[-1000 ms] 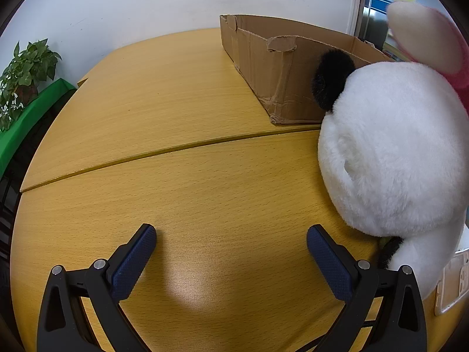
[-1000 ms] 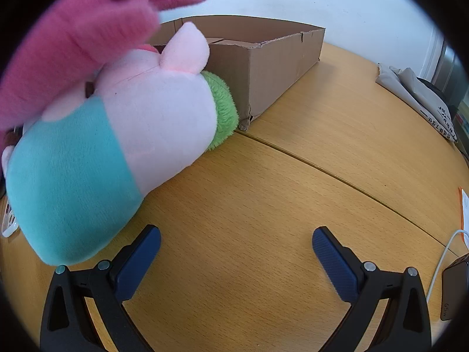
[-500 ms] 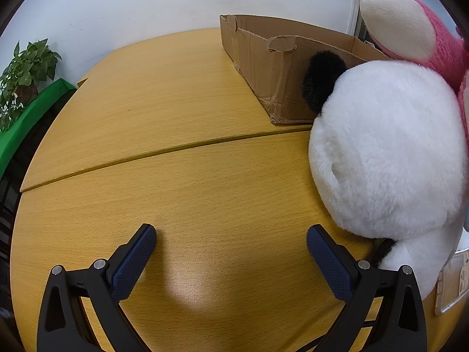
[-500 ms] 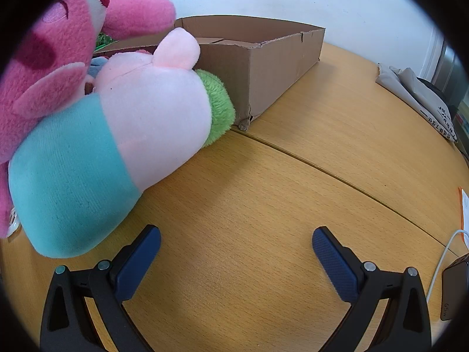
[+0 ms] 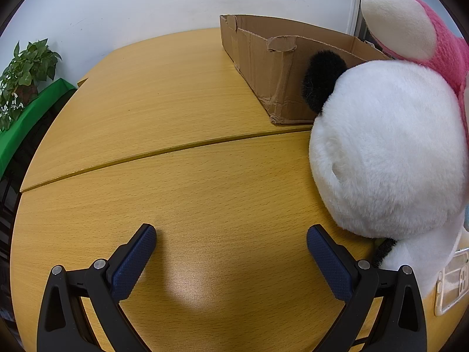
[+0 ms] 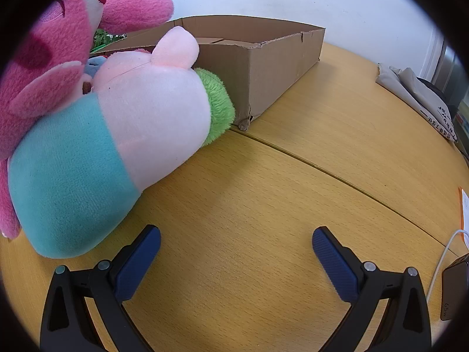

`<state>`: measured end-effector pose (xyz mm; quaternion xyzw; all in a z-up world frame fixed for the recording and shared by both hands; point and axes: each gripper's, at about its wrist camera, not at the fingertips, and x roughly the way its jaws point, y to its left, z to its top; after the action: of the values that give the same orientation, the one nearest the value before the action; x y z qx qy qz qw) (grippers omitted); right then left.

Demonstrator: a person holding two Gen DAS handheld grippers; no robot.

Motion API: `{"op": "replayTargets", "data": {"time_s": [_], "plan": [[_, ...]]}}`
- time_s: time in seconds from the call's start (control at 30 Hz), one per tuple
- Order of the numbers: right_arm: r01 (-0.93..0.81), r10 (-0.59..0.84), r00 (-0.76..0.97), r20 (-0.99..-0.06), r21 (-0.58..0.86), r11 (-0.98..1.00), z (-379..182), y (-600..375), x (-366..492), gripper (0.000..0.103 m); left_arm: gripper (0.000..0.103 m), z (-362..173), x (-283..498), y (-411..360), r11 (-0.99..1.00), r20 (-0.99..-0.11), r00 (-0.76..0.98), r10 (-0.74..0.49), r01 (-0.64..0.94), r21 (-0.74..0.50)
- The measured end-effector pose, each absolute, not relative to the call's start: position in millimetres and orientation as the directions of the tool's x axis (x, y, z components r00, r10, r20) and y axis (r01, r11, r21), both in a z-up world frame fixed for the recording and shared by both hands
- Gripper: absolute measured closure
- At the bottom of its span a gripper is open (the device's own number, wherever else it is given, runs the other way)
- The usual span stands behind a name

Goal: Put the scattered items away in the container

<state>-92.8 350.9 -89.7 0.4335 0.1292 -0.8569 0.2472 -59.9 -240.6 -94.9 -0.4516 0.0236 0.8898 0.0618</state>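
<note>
An open cardboard box (image 5: pixel 263 67) (image 6: pixel 263 67) stands on the wooden table. In the left wrist view a white plush with a black ear (image 5: pixel 387 152) lies right of my open left gripper (image 5: pixel 231 249), close to the right finger, with a pink plush (image 5: pixel 425 38) behind it. In the right wrist view a pale pink and teal plush (image 6: pixel 111 146) lies left of my open right gripper (image 6: pixel 236 252), a green fuzzy part (image 6: pixel 218 105) against the box corner. The pink plush (image 6: pixel 58 52) leans over it. Neither gripper holds anything.
A potted plant (image 5: pixel 23 73) on a green ledge sits beyond the table's left edge. A white flat object (image 5: pixel 451 278) lies at the right rim. A grey cloth bag (image 6: pixel 419 99), a white cable (image 6: pixel 442 261) and a dark charger (image 6: pixel 454 287) lie to the right.
The pink plush has dropped from above down onto the other plush toys, and they have shifted slightly. Both grippers have stayed still and open.
</note>
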Motion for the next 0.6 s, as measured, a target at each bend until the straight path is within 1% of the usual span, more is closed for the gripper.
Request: {"op": "replayTargets", "data": {"time_s": [0.4, 0.6], "plan": [[0.534, -0.310, -0.502, -0.807, -0.007, -0.845, -91.0, 347.7, -88.7, 0.000, 0.000, -94.1, -59.6, -238.9, -0.995, -0.806, -0.587, 0.070, -0.100, -0.013], [0.481, -0.280, -0.520, -0.807, -0.006, -0.877, -90.7, 341.1, -81.2, 0.000, 0.000, -93.5, -59.2, -238.5, -0.996, -0.806, -0.588, 0.065, -0.092, -0.014]]}}
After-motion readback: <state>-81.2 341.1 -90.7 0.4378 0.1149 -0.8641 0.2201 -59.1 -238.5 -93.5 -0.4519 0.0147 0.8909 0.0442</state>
